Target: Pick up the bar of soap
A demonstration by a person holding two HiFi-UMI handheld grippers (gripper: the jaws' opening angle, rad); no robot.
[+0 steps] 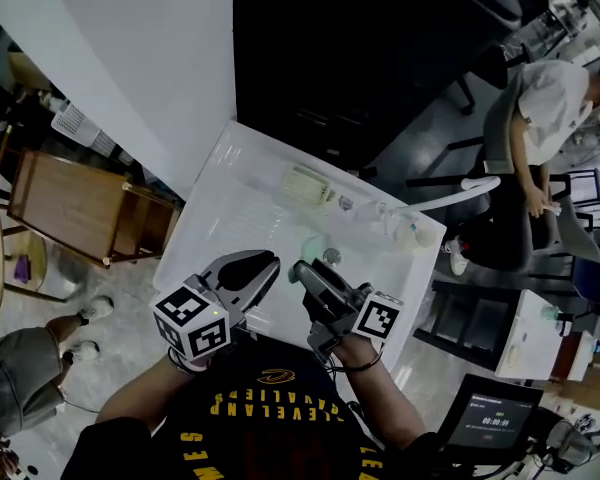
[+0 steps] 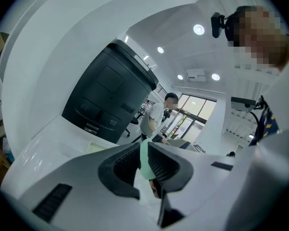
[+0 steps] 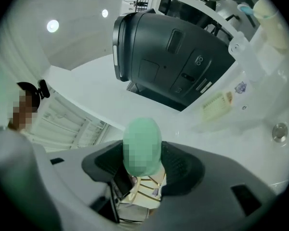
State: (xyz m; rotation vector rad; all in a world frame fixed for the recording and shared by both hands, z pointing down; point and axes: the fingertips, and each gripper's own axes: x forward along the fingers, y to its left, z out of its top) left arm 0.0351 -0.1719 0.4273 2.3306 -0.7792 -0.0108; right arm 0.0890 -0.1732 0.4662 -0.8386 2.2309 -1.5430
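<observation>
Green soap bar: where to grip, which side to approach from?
Take the bar of soap across its short width, fingers on its two long sides, coming in end-on. Its outline is oval: the long sides are nearest parallel, while the rounded ends would likely slip. The right gripper holds it that way, one end poking past the fingers.

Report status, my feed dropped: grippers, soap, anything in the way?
Right gripper shut on bar of soap. Left gripper nearly closed, green sliver between, grip unclear. Nothing in the way above the sink.
</observation>
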